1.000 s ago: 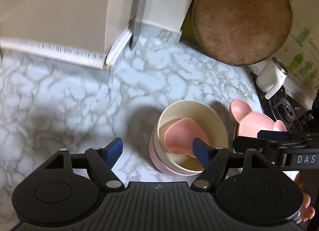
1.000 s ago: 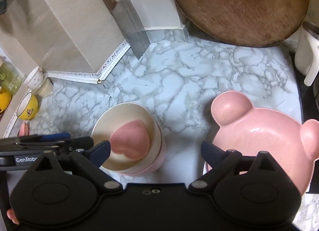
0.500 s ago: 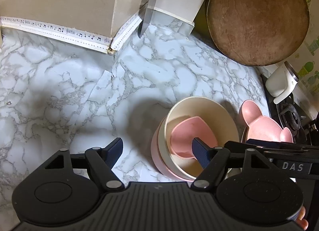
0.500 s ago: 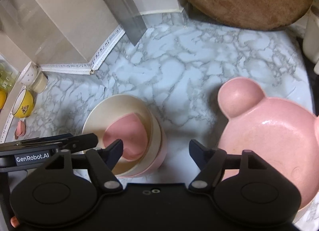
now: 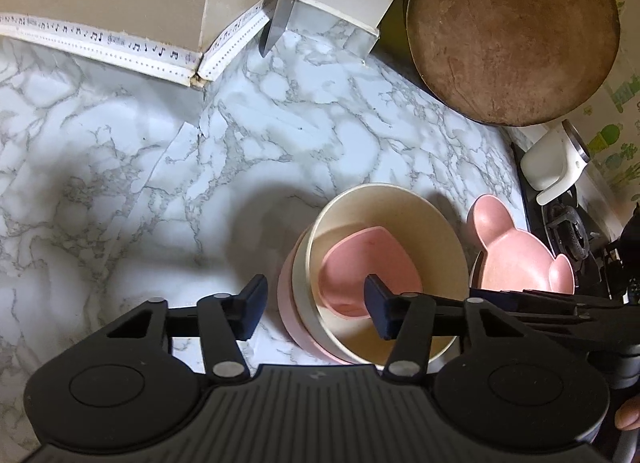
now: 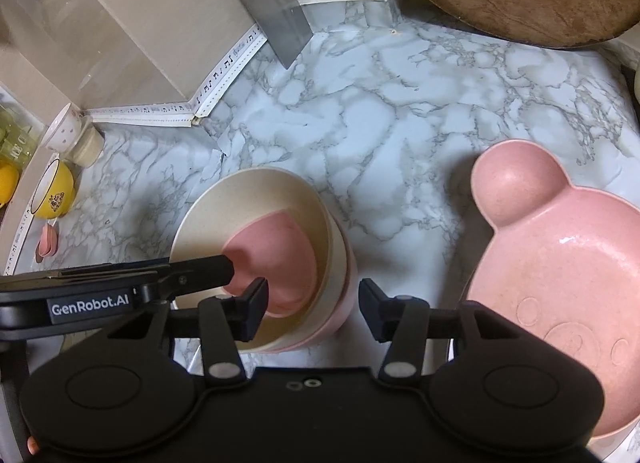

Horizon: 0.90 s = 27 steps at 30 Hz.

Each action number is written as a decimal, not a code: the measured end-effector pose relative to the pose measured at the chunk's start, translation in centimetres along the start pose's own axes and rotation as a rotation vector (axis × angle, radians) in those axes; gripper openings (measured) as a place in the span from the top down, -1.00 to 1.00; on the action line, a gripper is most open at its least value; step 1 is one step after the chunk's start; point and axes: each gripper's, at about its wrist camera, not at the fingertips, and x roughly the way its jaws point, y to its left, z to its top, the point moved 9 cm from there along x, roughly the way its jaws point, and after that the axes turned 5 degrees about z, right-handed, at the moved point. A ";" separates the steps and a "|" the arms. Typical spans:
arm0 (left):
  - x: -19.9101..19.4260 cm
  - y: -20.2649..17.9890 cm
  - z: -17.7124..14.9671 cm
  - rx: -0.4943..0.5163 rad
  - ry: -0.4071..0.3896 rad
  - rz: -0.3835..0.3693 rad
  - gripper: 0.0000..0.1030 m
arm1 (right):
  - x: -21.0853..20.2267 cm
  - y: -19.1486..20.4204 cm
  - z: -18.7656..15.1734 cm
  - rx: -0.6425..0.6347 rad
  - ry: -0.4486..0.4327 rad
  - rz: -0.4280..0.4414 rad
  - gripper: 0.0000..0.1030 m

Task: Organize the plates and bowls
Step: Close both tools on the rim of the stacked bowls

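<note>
A cream bowl [image 5: 432, 223] is nested in a pink bowl [image 5: 289, 303] on the marble counter, with a pink heart-shaped dish [image 5: 360, 263] inside it. The stack also shows in the right wrist view [image 6: 224, 215], the heart dish [image 6: 276, 251] in it. A pink bear-shaped plate [image 6: 560, 275] lies to the right; it shows in the left wrist view [image 5: 516, 259] too. My left gripper [image 5: 316, 307] is open over the stack's near rim, holding nothing. My right gripper [image 6: 312, 309] is open and empty above the stack's right side, between stack and bear plate.
A cleaver [image 6: 272, 11] leans at the back wall beside a round wooden board [image 5: 512, 31]. A white jug [image 5: 552, 167] and a stove burner [image 5: 568, 231] are at the right. A yellow cup [image 6: 54, 195] and a small white cup [image 6: 68, 131] stand at far left.
Both grippers have narrowed their openings a little and moved closer over the bowl stack. The bowls and bear plate have not moved.
</note>
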 end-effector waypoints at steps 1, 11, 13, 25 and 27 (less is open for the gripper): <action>0.2 0.0 0.0 -0.004 0.006 -0.002 0.10 | 0.2 0.0 0.0 -0.001 0.004 0.002 0.03; 1.2 0.0 -0.4 -0.010 0.037 0.000 0.35 | 1.0 -0.1 -0.2 -0.001 0.015 -0.013 0.11; 1.2 0.0 -0.4 -0.012 0.037 0.002 0.35 | 1.1 -0.1 -0.2 -0.001 0.015 -0.018 0.13; 1.1 -0.3 -0.5 0.017 0.037 0.038 0.35 | 0.9 -0.4 -0.4 -0.012 0.008 -0.080 0.43; 1.0 -0.4 -0.5 0.022 0.037 0.041 0.36 | 0.9 -0.4 -0.5 -0.010 0.009 -0.084 0.46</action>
